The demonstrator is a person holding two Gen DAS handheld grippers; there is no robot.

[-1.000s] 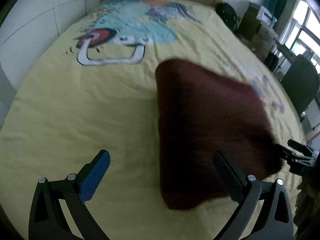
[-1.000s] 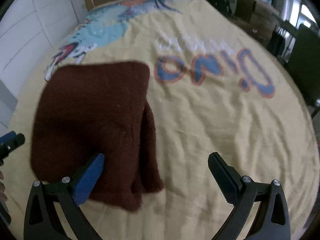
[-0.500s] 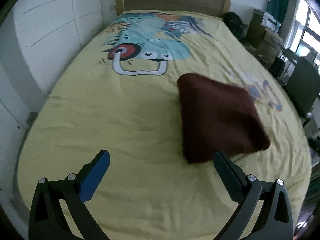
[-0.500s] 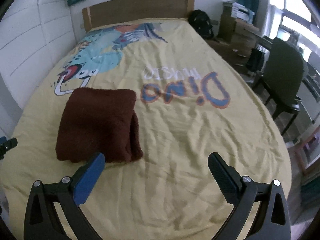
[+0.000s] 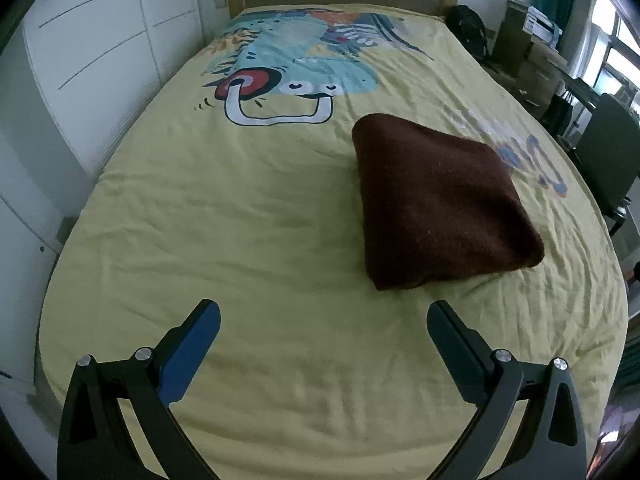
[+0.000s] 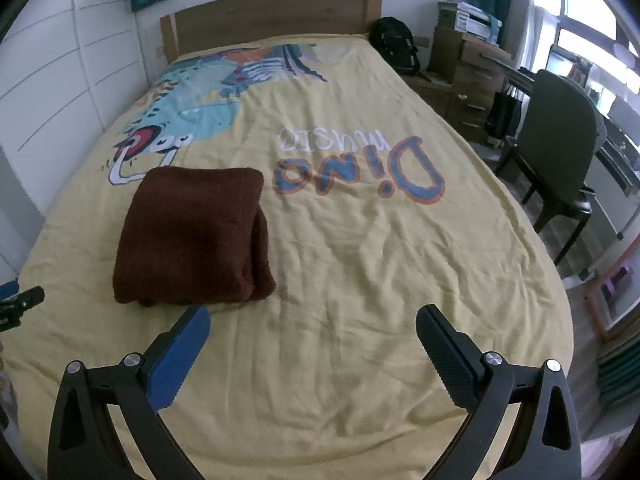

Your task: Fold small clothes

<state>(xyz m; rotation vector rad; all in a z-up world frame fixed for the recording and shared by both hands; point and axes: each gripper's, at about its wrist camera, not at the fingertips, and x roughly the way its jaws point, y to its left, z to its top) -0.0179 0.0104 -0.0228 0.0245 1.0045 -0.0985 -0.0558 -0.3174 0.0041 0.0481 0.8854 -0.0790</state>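
Observation:
A dark brown garment (image 5: 440, 204) lies folded into a thick square on the yellow bed sheet (image 5: 240, 220). In the right wrist view the same folded garment (image 6: 192, 236) sits left of centre, its layered fold edge facing right. My left gripper (image 5: 323, 312) is open and empty, held above the sheet short of the garment's near corner. My right gripper (image 6: 313, 318) is also open and empty, just below and right of the garment. Part of the left gripper's finger (image 6: 20, 304) shows at the right view's left edge.
The sheet (image 6: 380, 280) carries a dinosaur print (image 5: 296, 76) and "Dino music" lettering (image 6: 360, 168). A wooden headboard (image 6: 272, 20) stands at the far end, a white panelled wall (image 5: 100, 60) on the left. A dark chair (image 6: 560, 152), a backpack (image 6: 394, 46) and drawers (image 6: 472, 76) stand on the right.
Both grippers have pulled back and up from the garment, which now looks smaller and farther away. The folded garment lies still on the sheet. Both stay open.

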